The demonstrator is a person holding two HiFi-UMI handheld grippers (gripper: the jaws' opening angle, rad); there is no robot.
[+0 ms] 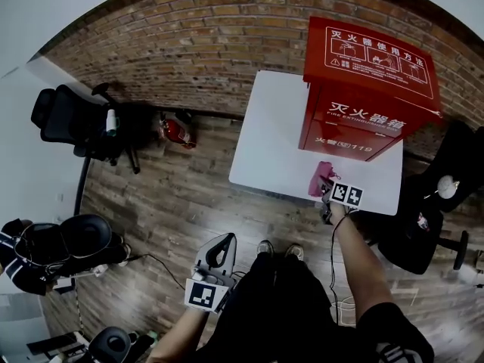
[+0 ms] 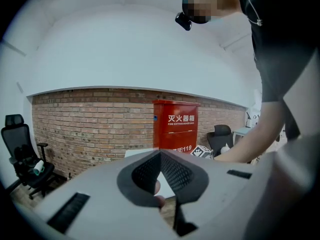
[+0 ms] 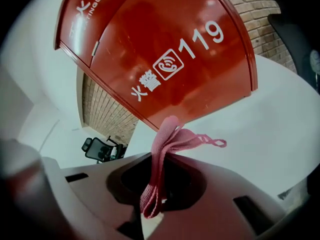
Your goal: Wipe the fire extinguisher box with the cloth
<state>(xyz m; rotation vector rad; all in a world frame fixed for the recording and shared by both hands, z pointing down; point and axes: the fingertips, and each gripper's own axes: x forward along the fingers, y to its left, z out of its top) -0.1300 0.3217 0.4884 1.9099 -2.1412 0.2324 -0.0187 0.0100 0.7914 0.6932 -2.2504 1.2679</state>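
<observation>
The red fire extinguisher box (image 1: pixel 368 89) stands upright on the far right part of a white table (image 1: pixel 272 134). In the right gripper view its lower door with the "119" print (image 3: pixel 165 49) fills the top of the picture. My right gripper (image 1: pixel 327 183) is over the table just in front of the box's base, shut on a pink cloth (image 1: pixel 323 175). The cloth (image 3: pixel 167 141) hangs folded out of the jaws, close to the box's bottom edge. My left gripper (image 1: pixel 224 239) hangs low over the floor by my legs, shut and holding nothing (image 2: pixel 160 154). From there the box (image 2: pixel 175 124) looks far off.
A black office chair (image 1: pixel 68 119) and a red extinguisher (image 1: pixel 175 131) on the wooden floor sit at the left by the brick wall (image 1: pixel 189 44). Another black chair (image 1: pixel 427 218) is right of the table. Dark seats and bags (image 1: pixel 68 244) lie at lower left.
</observation>
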